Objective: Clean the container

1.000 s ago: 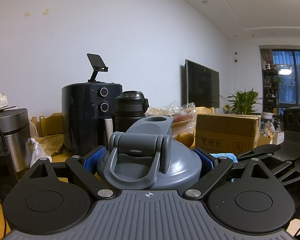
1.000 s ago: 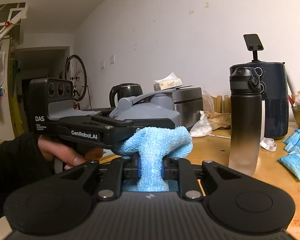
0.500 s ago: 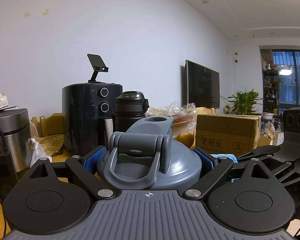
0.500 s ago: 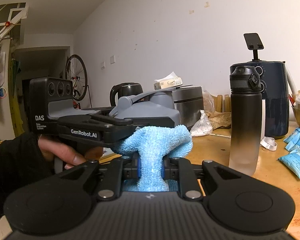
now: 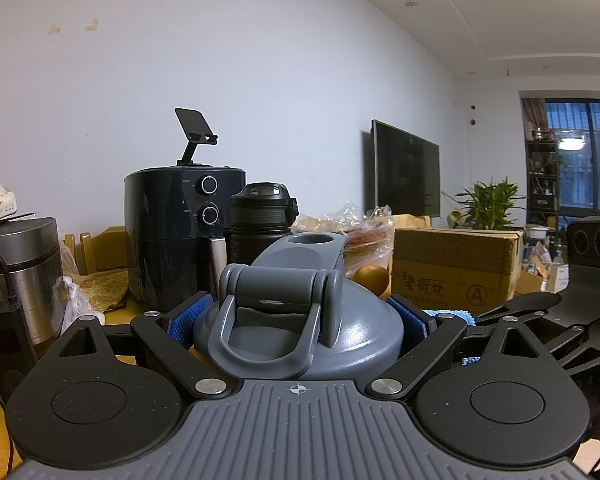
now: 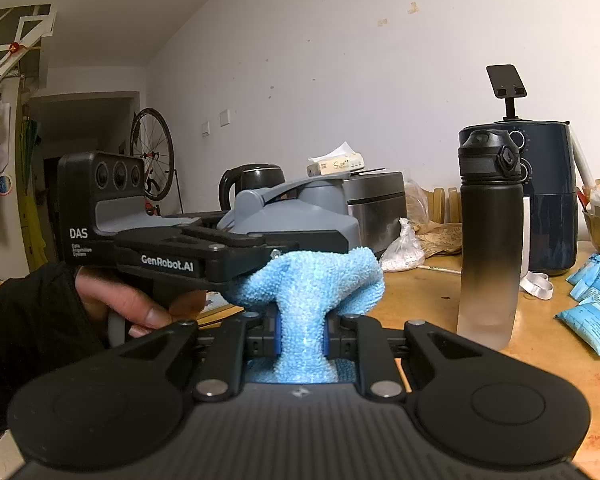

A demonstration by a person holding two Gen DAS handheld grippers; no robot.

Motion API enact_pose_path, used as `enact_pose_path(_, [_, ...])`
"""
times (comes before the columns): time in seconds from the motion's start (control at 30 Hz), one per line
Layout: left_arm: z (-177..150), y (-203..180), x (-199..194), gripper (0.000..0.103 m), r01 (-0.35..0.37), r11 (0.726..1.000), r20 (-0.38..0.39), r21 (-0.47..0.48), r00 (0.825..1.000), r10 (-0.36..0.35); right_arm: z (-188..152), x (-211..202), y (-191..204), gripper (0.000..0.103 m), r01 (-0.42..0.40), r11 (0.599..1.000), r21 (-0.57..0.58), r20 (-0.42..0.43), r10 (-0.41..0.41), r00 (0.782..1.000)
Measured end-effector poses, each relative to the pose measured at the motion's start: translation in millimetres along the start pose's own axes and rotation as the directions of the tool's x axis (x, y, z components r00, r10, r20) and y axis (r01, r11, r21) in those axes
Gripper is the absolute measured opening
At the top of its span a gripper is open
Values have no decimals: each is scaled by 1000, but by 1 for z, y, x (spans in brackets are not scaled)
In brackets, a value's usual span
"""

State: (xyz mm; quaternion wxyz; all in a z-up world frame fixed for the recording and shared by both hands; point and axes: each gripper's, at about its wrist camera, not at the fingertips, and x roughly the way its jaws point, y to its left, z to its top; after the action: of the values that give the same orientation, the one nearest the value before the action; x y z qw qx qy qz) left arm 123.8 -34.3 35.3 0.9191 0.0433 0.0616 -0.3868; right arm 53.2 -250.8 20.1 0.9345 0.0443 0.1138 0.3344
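Nothing has shifted since the earlier frames: the grey plastic container with its flip-top lid and loop handle (image 5: 296, 316) sits clamped between the blue pads of the left gripper (image 5: 300, 320), held above the wooden table (image 6: 540, 344). Just beside it, the right gripper (image 6: 300, 330) pinches a fluffy light-blue microfibre cloth (image 6: 312, 280), bunched against the container's side. Good wiping likely means firm, overlapping strokes while the left grip stays steady. A tall black water bottle (image 6: 490, 236) stands nearby.
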Motion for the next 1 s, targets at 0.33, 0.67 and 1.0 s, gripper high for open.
enact_pose_path(0.33, [-1, 1, 0, 94, -1, 1000, 3, 0, 1000, 1, -5, -16, -4, 13, 20, 1000, 11, 2, -20, 1000])
enact_pose_path(0.67, [-2, 2, 1, 94, -1, 1000, 7, -1, 1000, 1, -10, -39, -7, 13, 42, 999, 13, 10, -42, 999])
enact_pose_path(1.0, [0, 1, 1, 94, -1, 1000, 8, -1, 1000, 1, -13, -59, -8, 13, 60, 998, 6, 17, -60, 998])
